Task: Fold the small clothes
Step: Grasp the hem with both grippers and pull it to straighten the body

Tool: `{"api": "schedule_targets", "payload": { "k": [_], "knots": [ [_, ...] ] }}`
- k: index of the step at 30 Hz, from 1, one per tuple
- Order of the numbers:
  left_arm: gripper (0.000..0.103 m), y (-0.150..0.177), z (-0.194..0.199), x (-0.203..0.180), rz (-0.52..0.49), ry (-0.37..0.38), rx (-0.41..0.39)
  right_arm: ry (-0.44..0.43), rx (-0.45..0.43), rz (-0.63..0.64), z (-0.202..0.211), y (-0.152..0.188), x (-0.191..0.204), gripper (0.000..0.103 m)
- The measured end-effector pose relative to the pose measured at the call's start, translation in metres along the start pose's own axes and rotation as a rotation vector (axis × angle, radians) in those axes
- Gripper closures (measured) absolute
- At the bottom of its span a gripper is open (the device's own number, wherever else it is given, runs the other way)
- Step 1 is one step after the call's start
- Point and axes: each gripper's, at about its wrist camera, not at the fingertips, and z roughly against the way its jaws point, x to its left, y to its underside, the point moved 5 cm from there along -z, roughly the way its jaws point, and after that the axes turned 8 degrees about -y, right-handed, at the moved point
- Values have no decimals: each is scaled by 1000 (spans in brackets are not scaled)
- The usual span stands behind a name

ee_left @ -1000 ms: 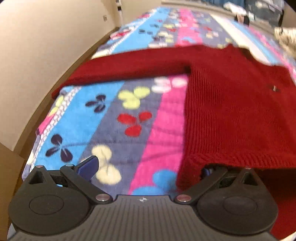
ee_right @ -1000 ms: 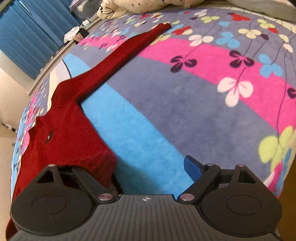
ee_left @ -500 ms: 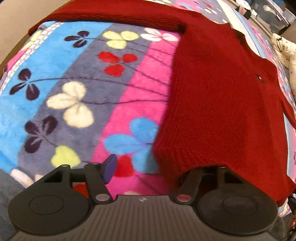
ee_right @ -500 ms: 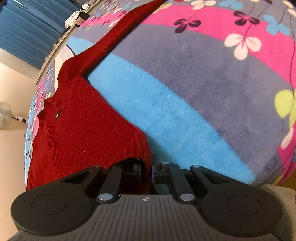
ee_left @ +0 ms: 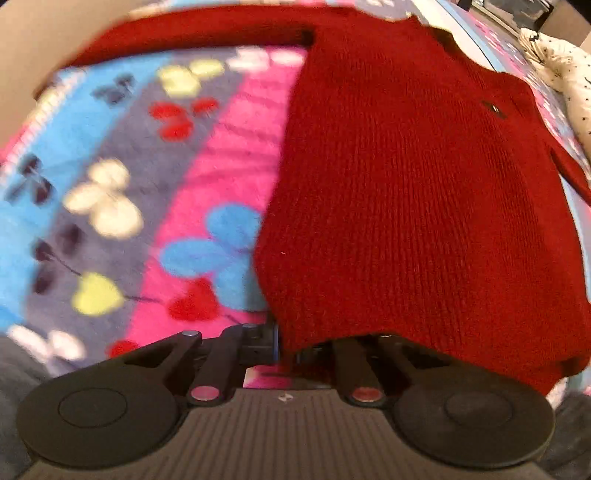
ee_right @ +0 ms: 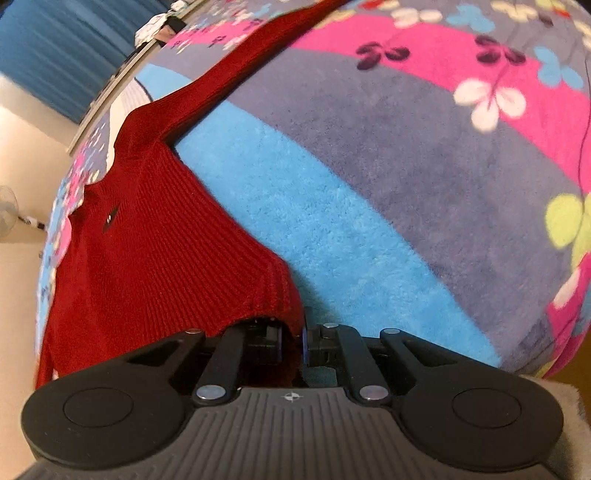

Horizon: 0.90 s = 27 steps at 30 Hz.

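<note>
A dark red knitted sweater (ee_left: pixel 413 192) is lying spread out flat on a bed, on top of a fleece blanket (ee_left: pixel 122 192) striped in blue, grey and pink and printed with clover-like flowers. Its body is stretching away from the person, with one long sleeve (ee_right: pixel 255 55) reaching far out along the pink and grey stripes in the right wrist view, and the other sleeve (ee_left: pixel 192 29) running across the far edge of the blanket in the left wrist view. A small dark label (ee_left: pixel 493 107) is sitting on the chest, near the neckline.

The left gripper (ee_left: pixel 284 343) is pointing steeply down at one bottom corner of the sweater, and its fingers are pinched together on the ribbed hem, the red knit bunching over and around them. That view is blurred along the blanket side. The right gripper (ee_right: pixel 291 343) is holding the opposite bottom corner in the same way: its fingers are closed tightly on the hem, a fold of red knit squeezed between the two blue pads (ee_right: pixel 304 341).

Beyond the sweater, a white cloth with small dark specks (ee_left: pixel 561 74) is lying bunched near the far side of the bed. Blue curtains (ee_right: pixel 62 48) are hanging at the upper left of the right wrist view, and a plain cream wall (ee_right: pixel 22 155) is showing below them.
</note>
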Motion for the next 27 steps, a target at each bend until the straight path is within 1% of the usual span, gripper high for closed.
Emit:
{"api": "schedule_targets", "payload": {
  "k": [2,4,6,7,8,9,10,11,12,13,14,16,20,21,23,26,27],
  "knots": [
    [95,-4,26,0,-77,-53,-86,45,-26,127,11,-3,17,95],
    [95,-7,56,7,-141,-100,-176,95,-60,309,32,-6,40,95],
    [95,-7,78,17,-192,-121,-238,124,-83,485,61,-6,61,95],
    [95,-5,79,22,-214,-142,-249,128,-90,552,72,-3,68,95],
    [95,0,73,28,-237,-176,-240,147,-100,623,80,1,71,96],
    [95,5,62,32,-242,-190,-211,175,-91,678,79,6,68,96],
    [95,11,47,34,-244,-184,-174,199,-50,686,71,10,58,96],
    [94,18,33,34,-249,-180,-141,218,15,658,56,15,43,96],
    [94,24,21,30,-261,-193,-114,236,62,635,44,20,31,96],
    [94,31,16,27,-282,-203,-97,262,98,624,34,25,22,96],
    [94,37,13,21,-303,-206,-89,277,116,621,28,29,18,96],
    [94,43,15,17,-344,-223,-119,276,104,618,29,32,21,95],
    [94,37,29,28,-300,-177,-131,243,83,636,46,27,30,95],
    [94,35,36,29,-295,-169,-143,233,75,638,50,25,33,95],
    [94,35,37,28,-303,-167,-156,223,64,650,56,25,36,95],
    [94,42,25,22,-320,-181,-114,250,105,647,45,34,27,95],
    [90,44,22,20,-327,-184,-100,258,130,638,40,37,24,94]
  ]
}}
